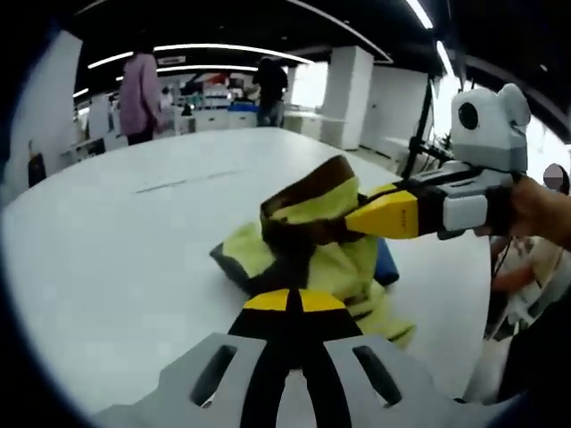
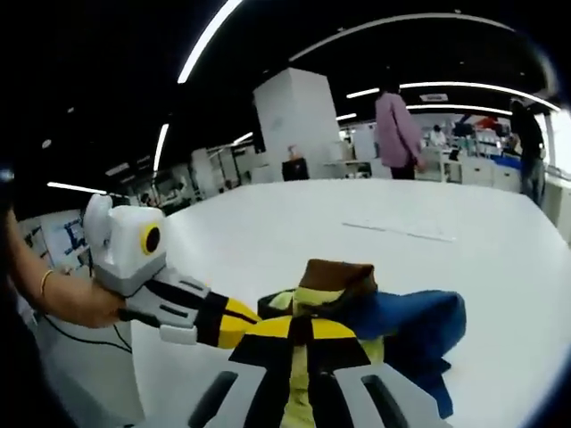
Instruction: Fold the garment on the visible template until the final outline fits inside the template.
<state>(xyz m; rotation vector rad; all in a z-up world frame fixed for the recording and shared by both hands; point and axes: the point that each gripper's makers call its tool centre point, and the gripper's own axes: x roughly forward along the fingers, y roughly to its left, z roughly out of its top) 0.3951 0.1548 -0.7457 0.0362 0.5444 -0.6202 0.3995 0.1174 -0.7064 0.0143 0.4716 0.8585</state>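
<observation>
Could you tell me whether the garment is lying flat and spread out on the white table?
No, the garment sits bunched in a heap on the white table, one edge lifted by the right hand-held gripper.

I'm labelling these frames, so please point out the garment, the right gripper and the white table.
garment (image 1: 332, 260): left gripper view, on its yellow-green cloth.
right gripper (image 1: 361, 223): left gripper view, at the yellow jaw tips on the cloth.
white table (image 1: 134, 241): left gripper view, on a bare stretch of its top.
</observation>
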